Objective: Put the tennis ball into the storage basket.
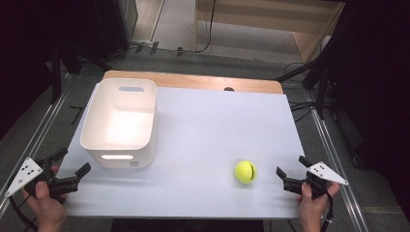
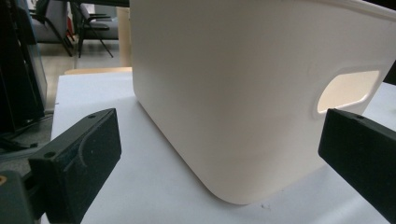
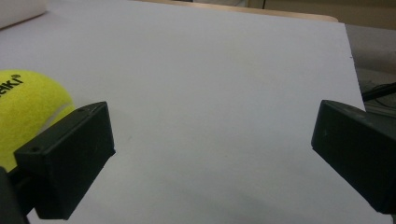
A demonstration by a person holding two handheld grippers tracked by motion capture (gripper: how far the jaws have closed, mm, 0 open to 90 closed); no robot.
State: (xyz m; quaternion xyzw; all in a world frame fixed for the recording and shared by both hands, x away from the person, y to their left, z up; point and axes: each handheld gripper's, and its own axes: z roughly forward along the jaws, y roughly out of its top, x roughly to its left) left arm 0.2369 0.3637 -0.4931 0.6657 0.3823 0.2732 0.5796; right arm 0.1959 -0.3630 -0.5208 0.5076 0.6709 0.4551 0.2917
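Item 1, white table sheet: lying over a wooden top whose far edge is showing as a tan strip. Item 2, white plastic bin: sitting upright on the left half of the sheet, open top, slot handles in its near and far walls, nothing visible inside. Item 3, yellow tennis ball: resting on the sheet at the near right, well apart from the bin, black lettering partly showing in the right gripper view. Item 4, left gripper: being held by the person's left hand at the near-left corner, jaws standing wide apart, gripping nothing, touching nothing; pointing toward the bin's near-left corner, which is looming just beyond the jaws in the left gripper view, w/ the near slot handle glowing at right; bin near but not between the jaws. Item 5, right gripper: being held by the right hand at the near-right edge, jaws also spread wide, empty; ball lying just beside the left jaw, on its outer side, not between the jaws; contact btw. ball and jaw cannot be told. Grey three-cornered plates riding on both grippers. Surroundings: grey floor, cables, dark stands.
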